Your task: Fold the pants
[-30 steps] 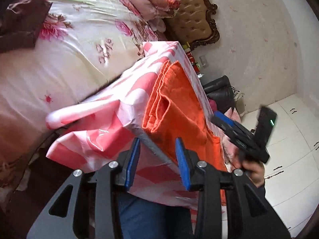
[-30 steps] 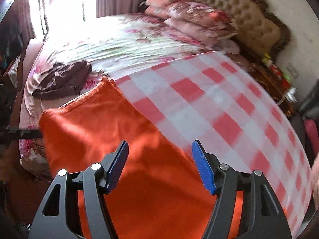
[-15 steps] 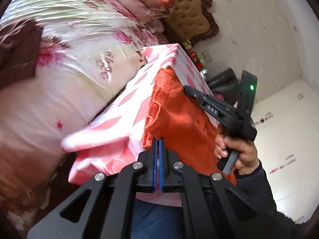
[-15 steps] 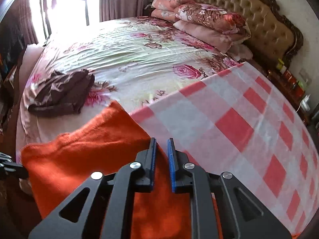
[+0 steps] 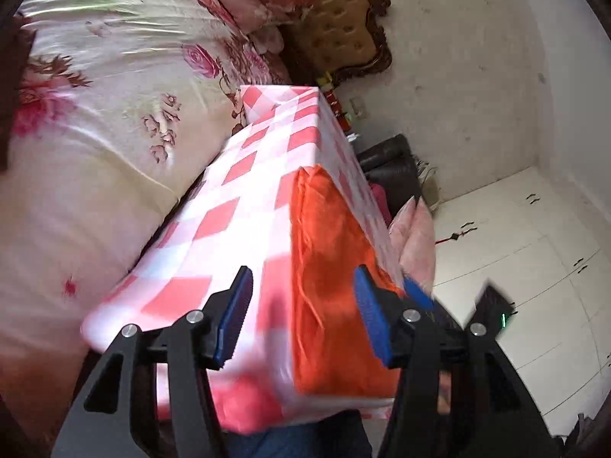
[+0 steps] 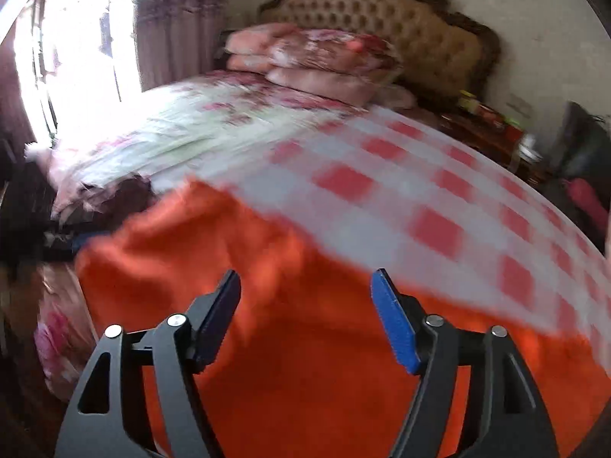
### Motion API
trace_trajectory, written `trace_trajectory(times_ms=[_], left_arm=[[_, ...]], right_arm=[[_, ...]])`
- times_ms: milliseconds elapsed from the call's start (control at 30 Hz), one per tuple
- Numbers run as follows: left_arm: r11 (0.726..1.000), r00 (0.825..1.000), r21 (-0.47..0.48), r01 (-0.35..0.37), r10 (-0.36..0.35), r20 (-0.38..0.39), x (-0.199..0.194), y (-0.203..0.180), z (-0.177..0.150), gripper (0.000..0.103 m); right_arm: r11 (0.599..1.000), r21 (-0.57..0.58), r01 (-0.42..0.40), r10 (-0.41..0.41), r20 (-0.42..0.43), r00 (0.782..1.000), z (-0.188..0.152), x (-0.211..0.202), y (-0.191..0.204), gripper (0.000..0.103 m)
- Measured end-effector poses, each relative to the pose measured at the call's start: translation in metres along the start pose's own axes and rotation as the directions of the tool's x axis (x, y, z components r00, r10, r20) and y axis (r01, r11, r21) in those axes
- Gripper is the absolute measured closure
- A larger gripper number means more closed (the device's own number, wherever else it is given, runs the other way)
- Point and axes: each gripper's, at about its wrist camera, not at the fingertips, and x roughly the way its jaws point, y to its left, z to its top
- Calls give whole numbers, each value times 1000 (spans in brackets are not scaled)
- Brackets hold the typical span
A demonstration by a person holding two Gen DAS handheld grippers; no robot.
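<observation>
The orange pants (image 5: 328,290) lie folded on the table with the red-and-white checked cloth (image 5: 244,191), near its near end. My left gripper (image 5: 303,316) is open and empty, just short of the pants' near edge. In the right wrist view the pants (image 6: 305,362) fill the lower frame, blurred by motion. My right gripper (image 6: 305,316) is open and empty above them. The right gripper also shows at the lower right of the left wrist view (image 5: 420,297), partly hidden behind my left finger.
A bed with a floral cover (image 5: 95,122) runs along the table's left side, with pillows (image 6: 317,57) and a tufted headboard (image 6: 401,30). A dark garment (image 6: 126,194) lies on the bed. White floor tiles (image 5: 534,248) and dark bags (image 5: 389,168) are to the right.
Both grippers were shut on the pants half a second ago and are now open. Both have drawn back from the cloth, and the pants lie flatter on the table.
</observation>
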Motion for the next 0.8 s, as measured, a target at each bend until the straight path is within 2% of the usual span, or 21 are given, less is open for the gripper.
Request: trace_trajectory(times_ms=[133,233,300,333,400,433,500,533,633,700,767,800], left_arm=[[999,998,36,11,-9,-61,33,-1,30,48],[998,995,56,27,-21,-101,51,-6,42,50],[996,993,87,1,10,-120,61,-12,48,72],[993,990,121,-7,24,-139,66,-19,50,89],[988,989,152,-32,53,-139,68,-23,54,92],[990,989,142,-15,35,-142,67,-23,56,95],[992,991,122,-17,33,-127,62,-19,60,95],[993,992,117,-17,31,-123,61,-18,61,98],[995,993,95,-20,31,-117,59,-14,61,98],[996,995,79,-37,44,-91,53,-13,58,93],[998,997,43,-41,43,-57,38,-10,52,66],[998,998,44,-44,46,-36,30,-10,49,64]], right_arm=[[994,104,42,-40,-21,999,-44,-34,-58,34],[965,224,134,-126,-49,991,-70,-56,-122,34],[931,307,195,-183,-67,981,-86,-70,-162,34],[922,329,206,-194,-67,979,-91,-75,-173,34],[917,337,214,-207,-57,977,-96,-85,-184,34],[920,331,209,-204,-51,978,-97,-87,-183,33],[935,309,175,-170,-41,985,-94,-84,-170,33],[942,297,157,-153,-39,988,-91,-81,-160,33],[969,234,77,-74,-25,997,-85,-71,-122,33],[980,193,48,-42,-38,998,-79,-60,-102,33],[984,171,50,-41,-53,998,-77,-53,-85,33],[984,170,45,-36,-57,998,-77,-51,-81,33]])
